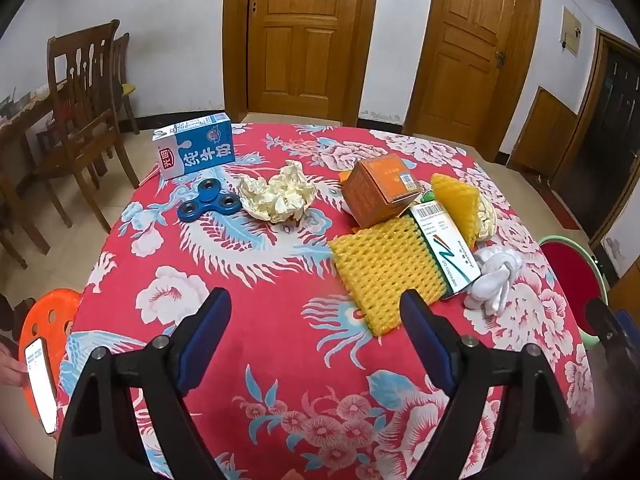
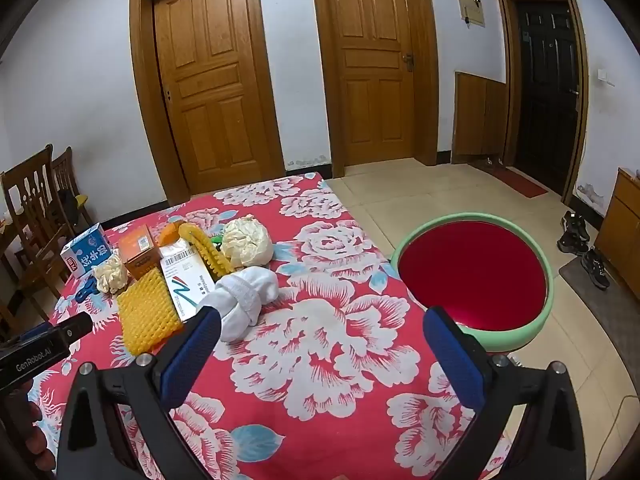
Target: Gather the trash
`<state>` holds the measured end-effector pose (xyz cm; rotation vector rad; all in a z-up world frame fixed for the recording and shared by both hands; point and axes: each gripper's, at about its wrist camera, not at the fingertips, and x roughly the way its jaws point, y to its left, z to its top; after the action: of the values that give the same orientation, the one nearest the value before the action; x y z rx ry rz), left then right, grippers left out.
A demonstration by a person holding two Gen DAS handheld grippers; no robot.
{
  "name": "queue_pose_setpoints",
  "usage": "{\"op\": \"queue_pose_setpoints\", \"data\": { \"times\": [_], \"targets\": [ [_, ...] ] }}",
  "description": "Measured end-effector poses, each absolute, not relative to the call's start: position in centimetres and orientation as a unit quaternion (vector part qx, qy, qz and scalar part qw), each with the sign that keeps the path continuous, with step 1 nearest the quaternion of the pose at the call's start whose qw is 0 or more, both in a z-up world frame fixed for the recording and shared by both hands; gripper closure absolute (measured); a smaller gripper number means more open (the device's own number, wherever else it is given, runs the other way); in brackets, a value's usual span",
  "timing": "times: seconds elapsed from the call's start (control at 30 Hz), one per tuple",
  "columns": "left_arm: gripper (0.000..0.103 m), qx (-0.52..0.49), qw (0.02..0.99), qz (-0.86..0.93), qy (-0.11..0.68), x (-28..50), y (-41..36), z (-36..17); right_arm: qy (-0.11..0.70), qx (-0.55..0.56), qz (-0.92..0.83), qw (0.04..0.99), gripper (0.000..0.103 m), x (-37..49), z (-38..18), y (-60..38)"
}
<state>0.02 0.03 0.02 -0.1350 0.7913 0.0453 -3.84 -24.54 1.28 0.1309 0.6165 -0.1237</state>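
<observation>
On the red flowered tablecloth (image 1: pixel 280 340) lie a blue milk carton (image 1: pixel 194 150), a crumpled cream paper (image 1: pixel 278 196), an orange box (image 1: pixel 380 190), two yellow foam nets (image 1: pixel 384 264) (image 1: pixel 456 200), a white-and-green box (image 1: pixel 446 248) and a white knotted cloth (image 1: pixel 496 276). My left gripper (image 1: pixel 316 308) is open and empty above the near cloth. My right gripper (image 2: pixel 320 328) is open and empty, with the white cloth (image 2: pixel 244 296) just beyond its left finger. The milk carton (image 2: pixel 86 256), orange box (image 2: pixel 140 254), foam net (image 2: pixel 146 312) and a second paper ball (image 2: pixel 246 246) also show in the right wrist view.
A blue fidget spinner (image 1: pixel 210 202) lies by the carton. A green-rimmed red basin (image 2: pixel 476 276) sits right of the table. An orange stool (image 1: pixel 48 320) and a phone (image 1: pixel 40 384) are at the left. Wooden chairs (image 1: pixel 84 108) stand at the far left.
</observation>
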Motion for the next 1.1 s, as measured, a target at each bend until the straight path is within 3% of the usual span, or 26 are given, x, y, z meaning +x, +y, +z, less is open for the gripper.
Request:
{"op": "queue_pose_setpoints", "data": {
  "times": [1.1],
  "targets": [
    [0.017, -0.065, 0.922, 0.022, 0.381, -0.09, 0.02, 0.09, 0.301, 0.066, -0.063, 0.949, 0.0, -4.06, 1.83, -24.57]
  ]
}}
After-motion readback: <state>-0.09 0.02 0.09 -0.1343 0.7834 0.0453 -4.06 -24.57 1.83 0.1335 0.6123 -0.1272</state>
